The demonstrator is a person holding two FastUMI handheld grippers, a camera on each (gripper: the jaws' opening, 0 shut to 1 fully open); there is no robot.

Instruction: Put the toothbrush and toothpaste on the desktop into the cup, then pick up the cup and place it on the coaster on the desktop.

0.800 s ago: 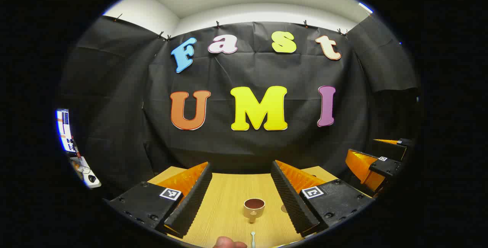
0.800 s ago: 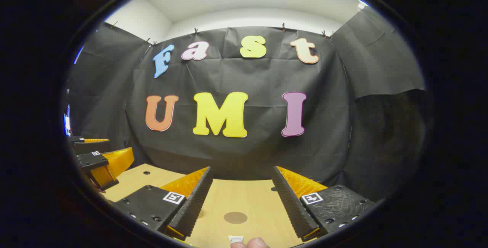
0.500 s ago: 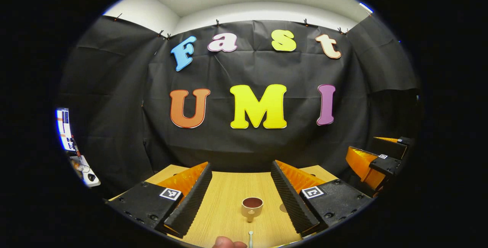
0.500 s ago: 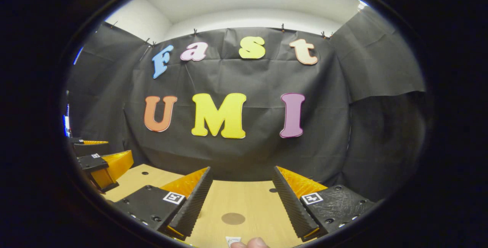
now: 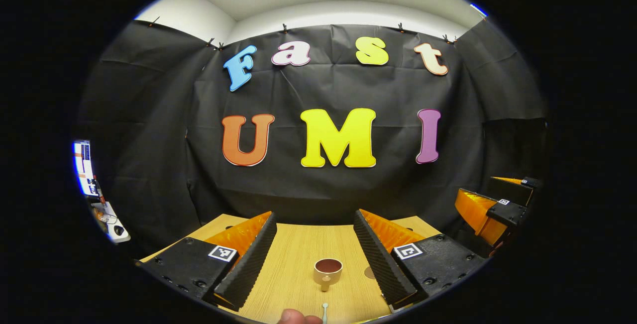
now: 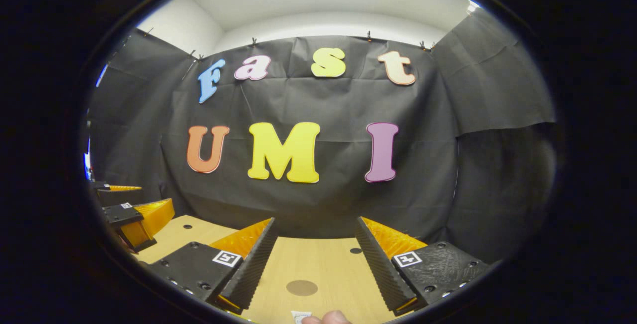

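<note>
In the left gripper view a beige cup (image 5: pixel 328 270) with a dark inside stands upright on the wooden desktop (image 5: pixel 298 249). It lies ahead of my open left gripper (image 5: pixel 314 224), between its fingers and apart from both. The white tip of the toothbrush (image 5: pixel 325 308) lies at the bottom edge, nearer than the cup. A round brown coaster (image 6: pixel 301 287) lies flat between the fingers of my open right gripper (image 6: pixel 316 227). A white end of the toothpaste (image 6: pixel 300 316) peeks in at the bottom edge. Part of the coaster (image 5: pixel 369 272) shows beside the left gripper's right finger.
A person's fingertip (image 5: pixel 297 318) shows at the bottom edge, and another fingertip (image 6: pixel 328 317) by the toothpaste. The right gripper (image 5: pixel 490 209) hangs at the far right, the left gripper (image 6: pixel 134 214) at the far left. Small holes (image 6: pixel 355 251) dot the desktop. A screen (image 5: pixel 83 167) glows at left.
Both views have drifted a little. The cup and the coaster sit slightly further left in their views. Both grippers stay open with nothing held.
</note>
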